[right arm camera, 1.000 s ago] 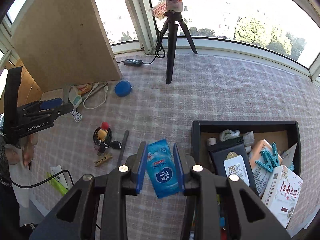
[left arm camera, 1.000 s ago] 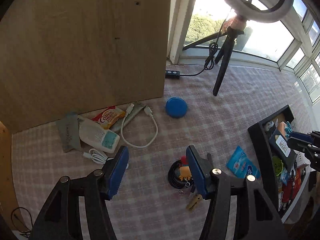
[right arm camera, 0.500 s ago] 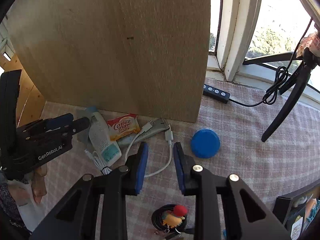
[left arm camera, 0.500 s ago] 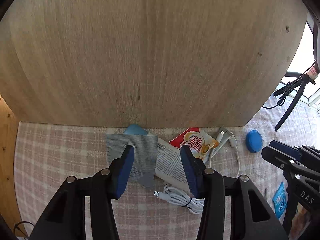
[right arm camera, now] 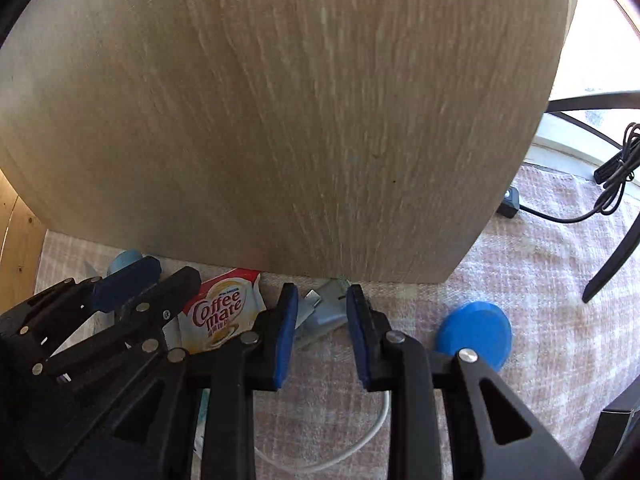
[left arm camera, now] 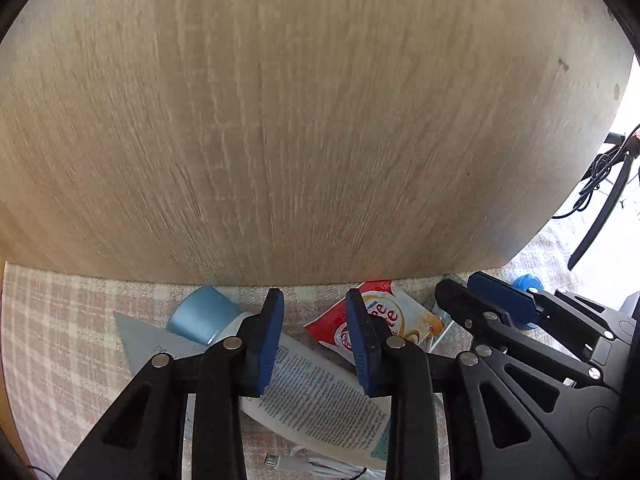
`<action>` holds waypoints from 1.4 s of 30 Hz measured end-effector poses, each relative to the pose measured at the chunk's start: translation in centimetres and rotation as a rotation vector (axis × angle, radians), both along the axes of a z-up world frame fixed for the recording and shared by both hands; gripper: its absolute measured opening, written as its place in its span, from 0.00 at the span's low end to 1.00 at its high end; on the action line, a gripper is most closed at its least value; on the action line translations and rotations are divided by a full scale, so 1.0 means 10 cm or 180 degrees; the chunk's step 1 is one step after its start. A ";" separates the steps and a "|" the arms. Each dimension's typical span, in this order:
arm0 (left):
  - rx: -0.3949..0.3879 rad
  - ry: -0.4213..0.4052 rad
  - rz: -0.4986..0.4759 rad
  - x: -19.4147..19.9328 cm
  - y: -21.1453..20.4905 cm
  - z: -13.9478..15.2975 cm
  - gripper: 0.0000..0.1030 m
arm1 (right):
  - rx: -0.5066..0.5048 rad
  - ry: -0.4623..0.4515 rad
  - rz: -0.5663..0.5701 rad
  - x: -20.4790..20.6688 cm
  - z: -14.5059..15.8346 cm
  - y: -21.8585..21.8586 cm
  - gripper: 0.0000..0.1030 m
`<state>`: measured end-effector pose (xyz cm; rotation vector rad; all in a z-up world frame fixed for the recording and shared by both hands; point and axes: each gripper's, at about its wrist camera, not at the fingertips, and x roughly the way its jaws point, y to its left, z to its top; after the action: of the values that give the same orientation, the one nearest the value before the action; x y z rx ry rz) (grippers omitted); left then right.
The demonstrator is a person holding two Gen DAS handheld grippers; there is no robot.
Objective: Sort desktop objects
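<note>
My left gripper [left arm camera: 314, 320] points down over a white tube [left arm camera: 320, 392] with a light blue cap [left arm camera: 200, 316]. Its jaws are closing astride the tube's neck, and I see no pad pressing on it. A red and white Coffee mate sachet [left arm camera: 396, 316] lies just right of it. My right gripper [right arm camera: 320, 312] hangs open close beside the left one. A grey packet [right arm camera: 326, 310] and a cable plug lie on the cloth between its tips. A blue round lid [right arm camera: 474, 334] rests to its right.
A tall wooden board [right arm camera: 280, 120] stands right behind the objects and fills both views. A white cable [right arm camera: 360, 448] loops under the right gripper. A flat grey pouch [left arm camera: 148, 340] lies under the tube. A tripod leg [right arm camera: 612, 264], a black cord and a black tray corner [right arm camera: 616, 432] are at the right.
Both grippers have dropped toward the foot of the board. The left jaws have narrowed over the tube. The right gripper held a blue tissue pack a second ago and is now empty.
</note>
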<state>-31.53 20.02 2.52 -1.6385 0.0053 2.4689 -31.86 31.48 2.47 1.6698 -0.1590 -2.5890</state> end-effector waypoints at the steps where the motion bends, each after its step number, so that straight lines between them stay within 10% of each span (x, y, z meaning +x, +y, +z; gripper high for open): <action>1: -0.0036 -0.0057 -0.0013 -0.01 0.00 -0.06 0.28 | 0.0015 0.0002 0.0025 -0.01 -0.01 -0.02 0.25; 17: -0.0128 -0.0345 -0.0642 0.98 0.10 -0.17 0.24 | -0.0207 -0.0552 0.0696 0.92 -0.06 -0.10 0.23; 29: 0.0138 -0.0195 0.0141 1.30 -1.14 0.50 0.23 | -0.0298 -0.0500 0.0429 1.40 0.41 0.65 0.24; 42: 0.0497 -0.0750 0.0296 1.45 -0.98 0.21 0.46 | -0.0220 -0.0370 0.0372 1.24 0.61 0.77 0.26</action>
<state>-17.07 10.19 4.65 -1.8857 -0.2930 2.2573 -19.42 39.14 8.54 1.7502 -0.1493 -2.3768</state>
